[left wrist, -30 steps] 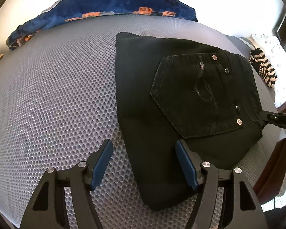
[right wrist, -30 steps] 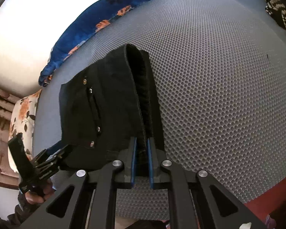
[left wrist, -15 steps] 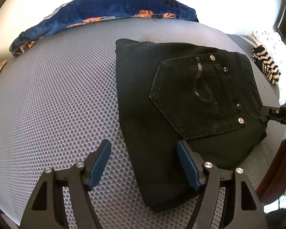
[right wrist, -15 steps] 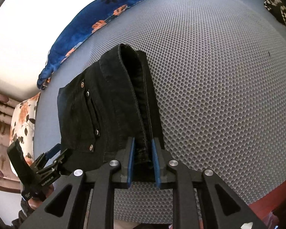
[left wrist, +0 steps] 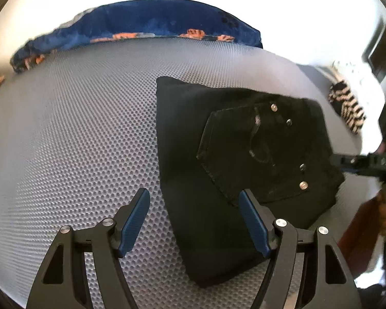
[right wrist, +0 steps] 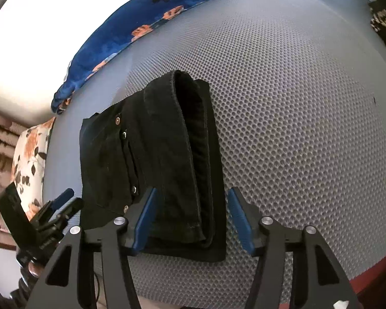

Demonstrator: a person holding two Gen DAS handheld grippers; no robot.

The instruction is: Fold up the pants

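Observation:
The black pants [left wrist: 218,154] lie folded into a compact stack on the grey mesh mattress [left wrist: 77,141], back pocket with metal rivets facing up. In the right wrist view the pants [right wrist: 162,159] show their stacked waistband edge. My left gripper [left wrist: 194,221] is open and empty, its jaws straddling the stack's near left edge just above it. My right gripper [right wrist: 190,219] is open, its blue pads on either side of the waistband end without gripping it. It also shows in the left wrist view [left wrist: 360,162] at the stack's right edge.
A blue floral blanket [left wrist: 141,23] lies along the mattress's far side. A black-and-white striped cloth [left wrist: 347,113] sits at the right. A floral pillow [right wrist: 28,154] is beyond the mattress's left edge. A reddish wooden bed frame [right wrist: 368,280] borders the near edge.
My right gripper has opened and let go of the waistband edge, which now lies flat on the stack. My left gripper stayed open and shifted slightly.

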